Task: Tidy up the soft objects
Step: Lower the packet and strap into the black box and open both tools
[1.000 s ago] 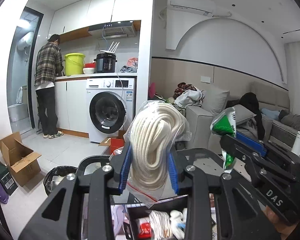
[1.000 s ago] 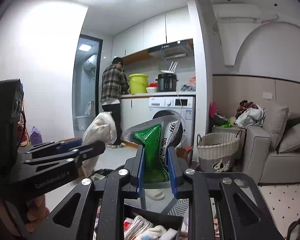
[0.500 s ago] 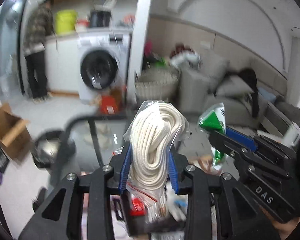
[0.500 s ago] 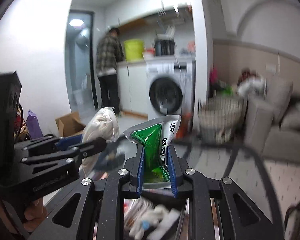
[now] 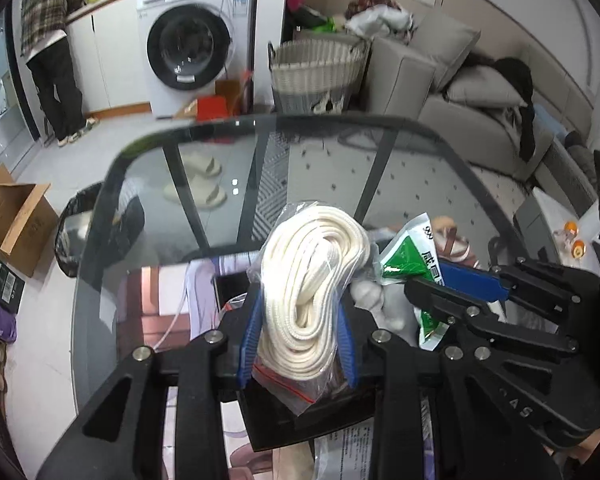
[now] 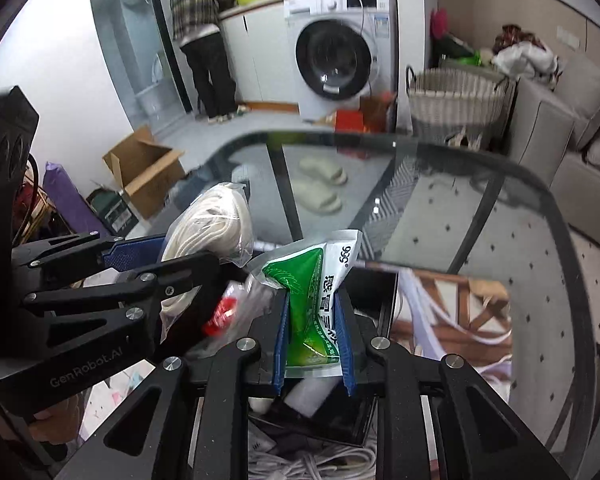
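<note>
My left gripper point(image 5: 298, 328) is shut on a clear bag of coiled white rope point(image 5: 312, 280), held above a black box point(image 5: 276, 420) on the glass table. The rope bag also shows in the right wrist view point(image 6: 216, 228). My right gripper point(image 6: 314, 336) is shut on a green and white sachet point(image 6: 312, 292), which also shows in the left wrist view point(image 5: 412, 256). The two grippers are side by side, left one to the left. The black box point(image 6: 340, 412) holds white soft items and a red-capped piece point(image 6: 220, 312).
The glass table point(image 5: 180, 184) has a dark rounded rim. On the floor beyond stand a cardboard box point(image 5: 16, 216), a bin point(image 5: 76, 236), slippers point(image 5: 196, 184), a wicker basket point(image 5: 316, 72) and a sofa point(image 5: 460, 92). A person point(image 6: 204, 32) stands at the counter. White cables point(image 6: 308, 464) lie near me.
Both grippers have tilted and come down from room level towards the table, each still holding its item. The black box and table top now fill the lower view.
</note>
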Tool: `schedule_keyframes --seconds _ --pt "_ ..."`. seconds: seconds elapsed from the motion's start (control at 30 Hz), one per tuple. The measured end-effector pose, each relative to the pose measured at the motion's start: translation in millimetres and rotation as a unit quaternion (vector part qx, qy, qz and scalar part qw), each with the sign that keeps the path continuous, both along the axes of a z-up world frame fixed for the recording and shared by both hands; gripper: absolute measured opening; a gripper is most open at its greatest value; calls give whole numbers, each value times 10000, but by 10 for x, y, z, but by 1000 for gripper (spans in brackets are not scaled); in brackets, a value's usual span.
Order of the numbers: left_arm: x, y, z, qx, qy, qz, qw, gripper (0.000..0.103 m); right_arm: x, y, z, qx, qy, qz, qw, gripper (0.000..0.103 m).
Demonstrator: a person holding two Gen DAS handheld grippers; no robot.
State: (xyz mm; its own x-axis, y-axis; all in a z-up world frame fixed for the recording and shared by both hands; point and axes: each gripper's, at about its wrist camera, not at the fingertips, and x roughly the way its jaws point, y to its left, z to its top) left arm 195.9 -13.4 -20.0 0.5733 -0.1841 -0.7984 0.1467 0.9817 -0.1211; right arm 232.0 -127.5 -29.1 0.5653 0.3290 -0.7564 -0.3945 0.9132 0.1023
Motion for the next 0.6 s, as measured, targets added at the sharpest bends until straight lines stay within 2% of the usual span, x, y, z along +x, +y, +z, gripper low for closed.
schedule_keyframes --seconds 0.13,0.27,0.4,0.6 --pt "-9 -85 -45 201 156 -51 9997 32 80 1 -184 -36 389 145 9991 21" --pt "-3 -91 -54 147 252 -82 9995 33 95 15 -310 -101 633 191 9978 21" --pt "0 -59 -28 79 212 -117 9997 39 107 -9 -352 -67 700 177 9974 21" --pt "-31 -12 22 29 136 -144 9998 39 88 -27 -320 -28 800 177 9966 26"
